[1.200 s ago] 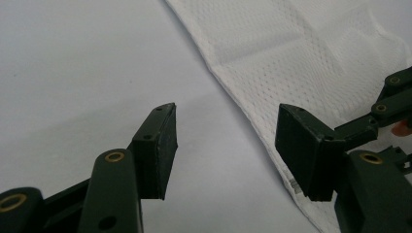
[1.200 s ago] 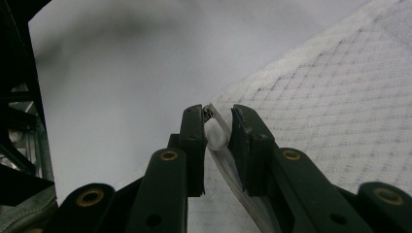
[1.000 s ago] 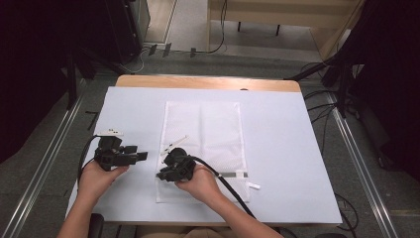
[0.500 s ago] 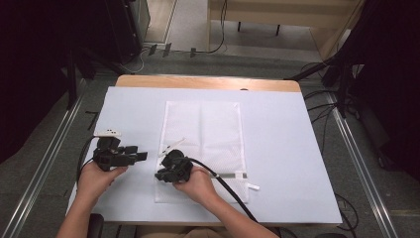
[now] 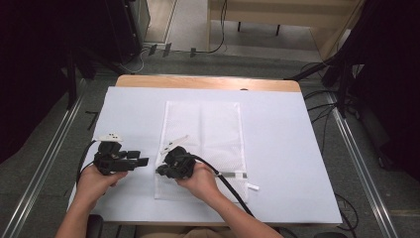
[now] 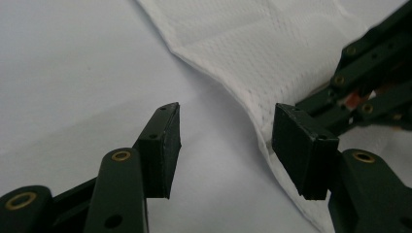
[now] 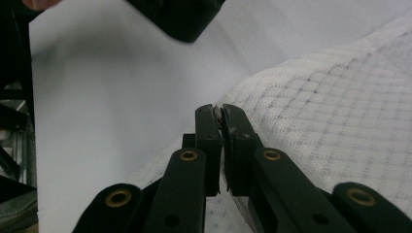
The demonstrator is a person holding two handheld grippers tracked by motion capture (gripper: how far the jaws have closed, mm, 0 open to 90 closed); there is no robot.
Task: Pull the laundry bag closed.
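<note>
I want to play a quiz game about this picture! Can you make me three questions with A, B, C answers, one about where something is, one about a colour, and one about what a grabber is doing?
1. Where does the mesh bag lie?
A. on the white table cover
B. on the floor
C. on a chair

2. What colour is the mesh bag?
A. red
B. white
C. green

3. How do the left gripper's jaws stand?
A. open
C. pinching the bag
B. holding a cup

Answers: 1 A, it lies flat on the cover; 2 B, its netting looks white; 3 A, a wide gap shows between its jaws, while the right gripper pinches the bag's edge.
</note>
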